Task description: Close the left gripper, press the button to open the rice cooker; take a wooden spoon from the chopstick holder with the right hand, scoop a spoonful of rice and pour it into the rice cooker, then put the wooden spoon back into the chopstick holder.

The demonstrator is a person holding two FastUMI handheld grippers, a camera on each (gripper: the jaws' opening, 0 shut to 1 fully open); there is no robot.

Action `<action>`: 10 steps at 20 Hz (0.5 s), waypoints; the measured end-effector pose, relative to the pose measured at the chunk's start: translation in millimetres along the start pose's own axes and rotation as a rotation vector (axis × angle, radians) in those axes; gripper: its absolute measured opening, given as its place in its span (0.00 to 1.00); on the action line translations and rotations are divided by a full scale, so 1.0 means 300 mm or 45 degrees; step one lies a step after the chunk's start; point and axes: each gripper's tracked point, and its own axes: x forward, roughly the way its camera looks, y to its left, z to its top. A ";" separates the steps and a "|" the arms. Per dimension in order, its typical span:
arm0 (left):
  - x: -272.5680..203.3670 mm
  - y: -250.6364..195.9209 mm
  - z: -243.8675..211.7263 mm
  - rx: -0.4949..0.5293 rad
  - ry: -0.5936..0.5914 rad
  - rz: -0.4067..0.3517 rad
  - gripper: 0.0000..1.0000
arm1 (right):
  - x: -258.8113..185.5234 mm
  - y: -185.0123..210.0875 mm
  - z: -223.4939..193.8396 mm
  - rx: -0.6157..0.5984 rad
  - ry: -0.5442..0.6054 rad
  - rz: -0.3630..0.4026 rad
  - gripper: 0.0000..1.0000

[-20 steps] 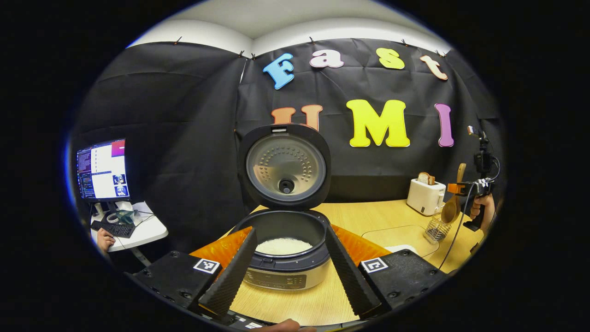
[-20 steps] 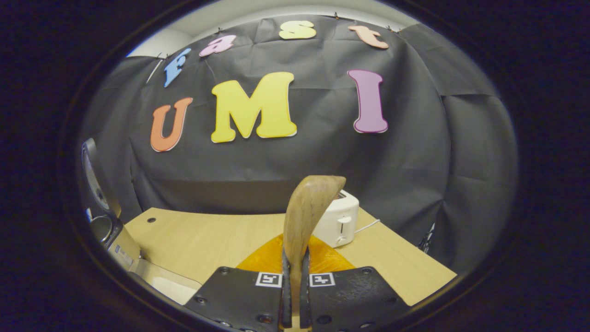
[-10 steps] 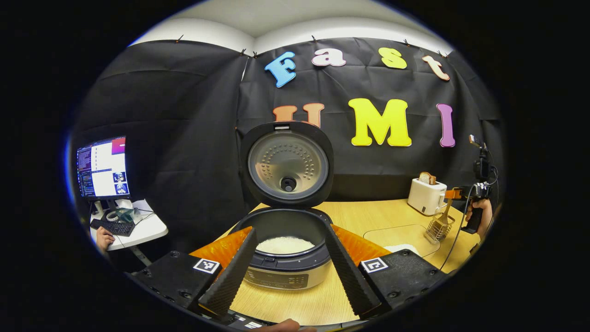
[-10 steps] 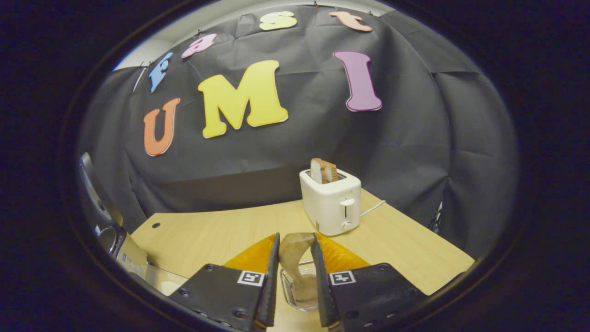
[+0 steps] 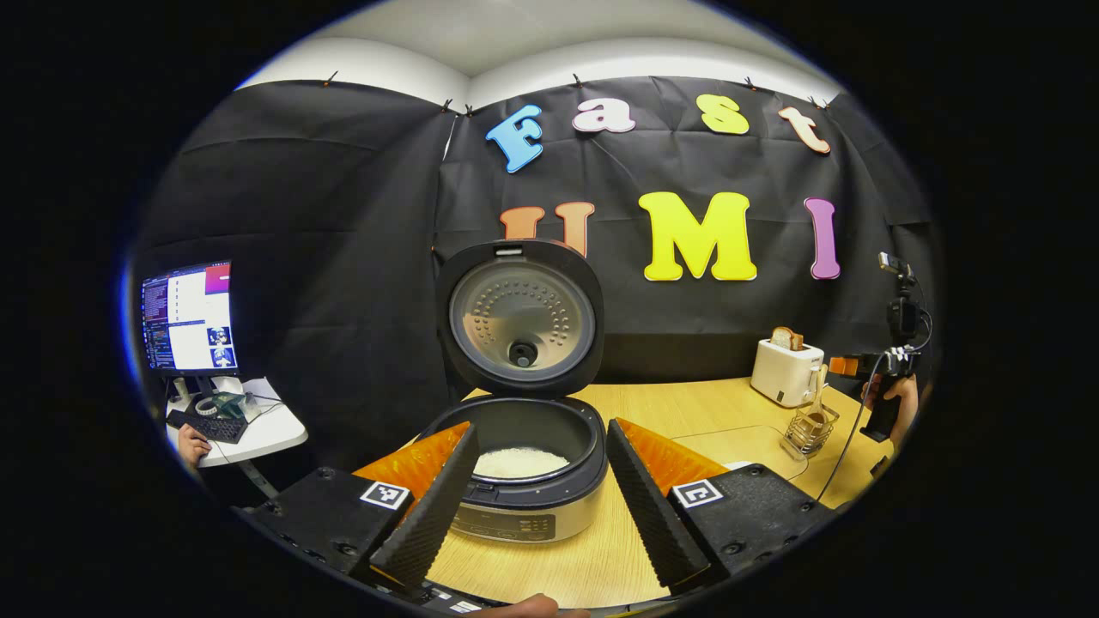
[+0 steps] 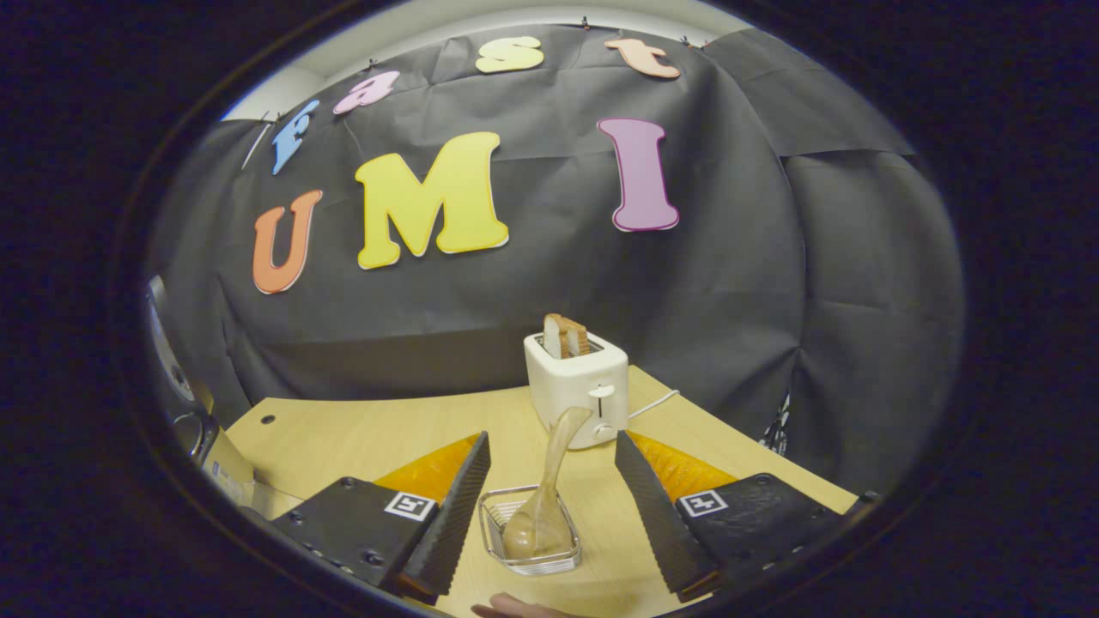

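— What are you worrying about right now?

— My right tongs (image 6: 549,506) are standing spread, one finger on either side of the wooden spoon (image 6: 543,498) and touching nothing. The spoon is sitting bowl-down in the wire chopstick holder (image 6: 531,539), so any sideways drift as I pull back could clip the handle and tip the holder over on the surface (image 6: 361,438).

— Which way is the spoon pointing?

— Its long axis is running nearly upright, the handle leaning up and away from me toward the toaster (image 6: 577,388) behind it.

— And your other hand?

— My left tongs (image 5: 539,493) are also hanging spread, holding nothing, framing the open rice cooker (image 5: 515,429). Its lid is standing up, with white rice (image 5: 520,463) lying in the pot. If I push forward carelessly, a finger could be catching the rim.
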 end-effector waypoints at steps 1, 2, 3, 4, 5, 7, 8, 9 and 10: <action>0.000 -0.008 0.006 -0.010 -0.007 0.000 0.95 | -0.019 -0.010 -0.003 -0.003 -0.011 0.007 0.84; -0.004 -0.009 0.009 -0.017 -0.008 0.012 0.95 | -0.042 -0.019 -0.005 -0.014 -0.019 0.009 0.91; -0.008 -0.010 0.014 -0.016 -0.012 0.018 0.95 | -0.062 -0.029 -0.011 -0.030 -0.026 0.009 0.92; -0.010 -0.020 0.017 -0.012 -0.013 0.012 0.95 | -0.083 -0.037 -0.012 -0.051 -0.033 0.011 0.92; -0.010 -0.034 0.019 -0.005 -0.013 -0.001 0.95 | -0.104 -0.044 -0.016 -0.069 -0.043 0.024 0.92; -0.026 -0.032 0.040 0.019 -0.034 0.019 0.95 | -0.151 -0.049 -0.022 -0.075 -0.076 0.066 0.93; -0.029 -0.037 0.053 0.033 -0.045 0.019 0.95 | -0.162 -0.056 -0.033 -0.077 -0.077 0.069 0.95; -0.037 -0.045 0.060 0.037 -0.046 0.020 0.95 | -0.171 -0.067 -0.055 -0.086 -0.068 0.068 0.96; -0.043 -0.044 0.078 0.034 -0.059 0.022 0.95 | -0.185 -0.071 -0.065 -0.088 -0.064 0.072 0.92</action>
